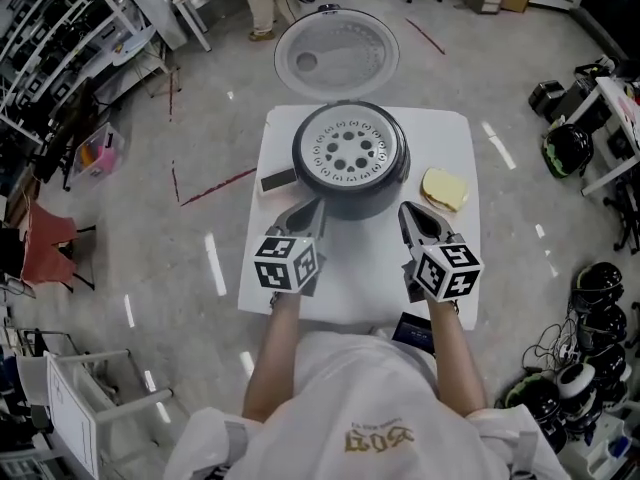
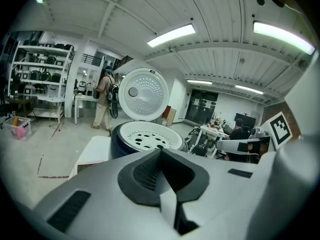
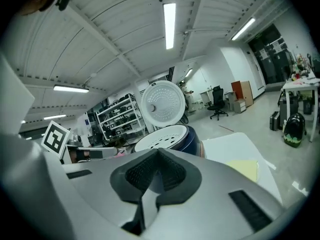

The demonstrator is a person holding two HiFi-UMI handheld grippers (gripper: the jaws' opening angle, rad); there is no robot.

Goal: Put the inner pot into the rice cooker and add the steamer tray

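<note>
now the white steamer tray (image 1: 350,148) sits inside the dark rice cooker (image 1: 362,198), lid (image 1: 336,54) open, on the far part of a white table (image 1: 455,138). nearer, left gripper (image 1: 302,218) and right gripper (image 1: 415,223) have jaws closed, holding nothing.

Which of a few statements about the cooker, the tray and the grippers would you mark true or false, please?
The steamer tray sits in the rice cooker. True.
The cooker's lid is closed. False: it stands open.
The left gripper holds the tray. False: it is shut on nothing, short of the cooker.
The right gripper is shut and empty. True.
A yellow item lies on the table beside the cooker. True.
</note>
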